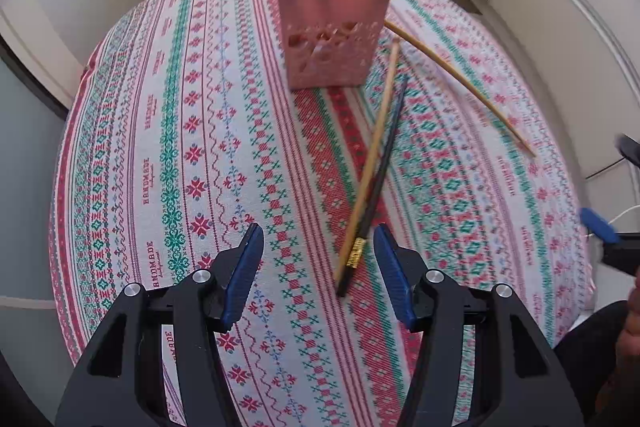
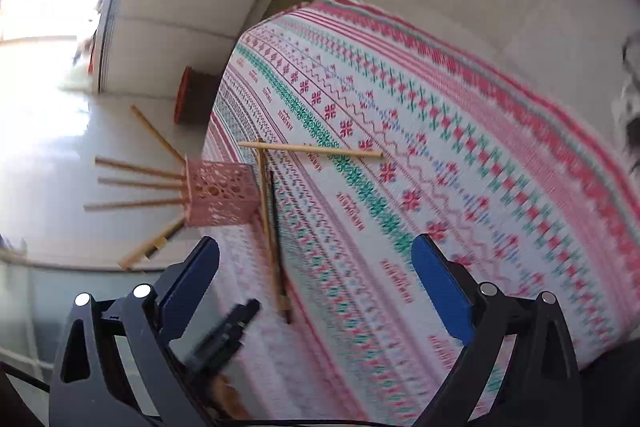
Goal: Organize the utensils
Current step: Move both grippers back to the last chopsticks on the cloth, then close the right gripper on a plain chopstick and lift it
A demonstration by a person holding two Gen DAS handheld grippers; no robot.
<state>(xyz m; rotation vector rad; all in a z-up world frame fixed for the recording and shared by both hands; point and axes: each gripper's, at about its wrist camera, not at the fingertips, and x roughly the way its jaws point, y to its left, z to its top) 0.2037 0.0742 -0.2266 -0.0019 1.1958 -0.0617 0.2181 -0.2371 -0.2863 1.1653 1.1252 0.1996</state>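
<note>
Left gripper (image 1: 318,251) angled steeply down over the patterned tablecloth (image 1: 192,155), blue pads (image 1: 246,267) parted, nothing between them. Just ahead, a black chopstick (image 1: 384,171) crossed with a wooden chopstick (image 1: 374,151); another wooden one (image 1: 460,79) lying well apart to the right. Pink holder (image 1: 332,35) upright beyond, sticks inside. Right gripper (image 2: 316,267) rolled sideways, jaws wide, empty.

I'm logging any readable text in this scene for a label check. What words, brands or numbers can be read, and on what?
"HANDMADE": woven in red capitals, repeated along stripes of the tablecloth.
Small script line under each "HANDMADE": too small to read.
Gold band on the black chopstick: markings too blurred to read.
Pink holder: no text.
</note>
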